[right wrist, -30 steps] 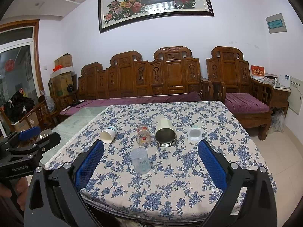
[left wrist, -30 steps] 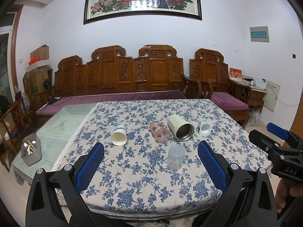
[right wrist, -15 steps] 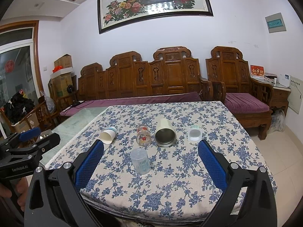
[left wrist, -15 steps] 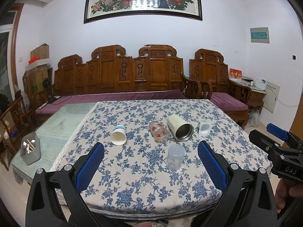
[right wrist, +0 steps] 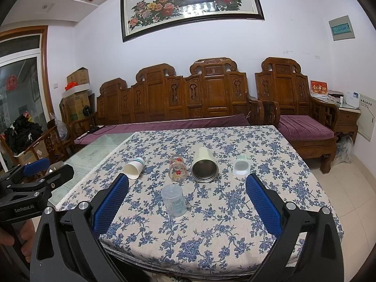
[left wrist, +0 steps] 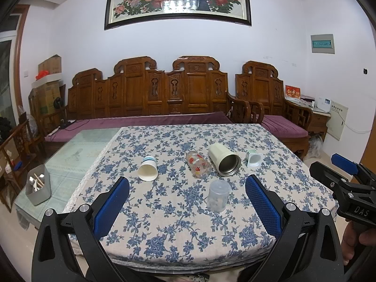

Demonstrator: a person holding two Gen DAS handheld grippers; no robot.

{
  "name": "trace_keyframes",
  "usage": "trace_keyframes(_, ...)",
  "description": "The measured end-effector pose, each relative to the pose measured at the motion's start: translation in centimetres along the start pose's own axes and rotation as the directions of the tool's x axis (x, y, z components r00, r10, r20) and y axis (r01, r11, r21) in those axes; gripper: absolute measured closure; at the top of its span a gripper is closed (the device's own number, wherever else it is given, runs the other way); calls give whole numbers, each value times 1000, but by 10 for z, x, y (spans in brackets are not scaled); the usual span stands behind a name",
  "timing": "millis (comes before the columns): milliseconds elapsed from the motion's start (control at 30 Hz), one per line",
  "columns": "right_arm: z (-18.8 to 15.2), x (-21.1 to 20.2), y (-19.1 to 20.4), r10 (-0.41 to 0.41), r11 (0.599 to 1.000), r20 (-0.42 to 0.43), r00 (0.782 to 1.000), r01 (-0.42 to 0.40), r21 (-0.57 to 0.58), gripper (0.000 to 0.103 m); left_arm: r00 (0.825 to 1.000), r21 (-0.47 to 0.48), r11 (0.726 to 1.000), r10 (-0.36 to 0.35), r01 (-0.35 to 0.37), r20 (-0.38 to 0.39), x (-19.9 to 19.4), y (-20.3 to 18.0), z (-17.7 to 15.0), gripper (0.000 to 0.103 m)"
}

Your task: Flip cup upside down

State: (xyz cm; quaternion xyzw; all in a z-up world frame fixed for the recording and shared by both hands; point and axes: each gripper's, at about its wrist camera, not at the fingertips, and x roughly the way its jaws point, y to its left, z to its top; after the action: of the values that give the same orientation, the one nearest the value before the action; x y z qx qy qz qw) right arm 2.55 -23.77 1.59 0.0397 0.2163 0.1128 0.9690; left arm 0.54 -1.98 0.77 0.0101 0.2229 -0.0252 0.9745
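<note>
A clear plastic cup (left wrist: 217,196) (right wrist: 174,200) stands near the front of the floral table. Behind it lie a white paper cup (left wrist: 148,168) (right wrist: 134,168), a flower-printed glass (left wrist: 198,164) (right wrist: 178,169), a cream steel tumbler (left wrist: 224,159) (right wrist: 204,166) and a small white plastic cup (left wrist: 253,158) (right wrist: 241,166), all on their sides. My left gripper (left wrist: 186,202) is open and empty, short of the table's front edge. My right gripper (right wrist: 186,202) is open and empty too, also short of the front edge; it shows at the right of the left wrist view (left wrist: 340,178).
The table's floral cloth (left wrist: 178,225) ends at a bare glass strip on the left with a grey utensil box (left wrist: 38,184). A carved wooden sofa (left wrist: 150,98) and chairs stand behind. The left gripper shows at the left of the right wrist view (right wrist: 35,176).
</note>
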Motion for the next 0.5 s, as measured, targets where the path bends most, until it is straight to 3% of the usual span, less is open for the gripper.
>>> trace_keyframes(500, 0, -1, 0, 0, 1000, 0, 1000, 0, 3, 3, 1000, -2, 1000, 1, -1, 4, 1, 1, 0, 8)
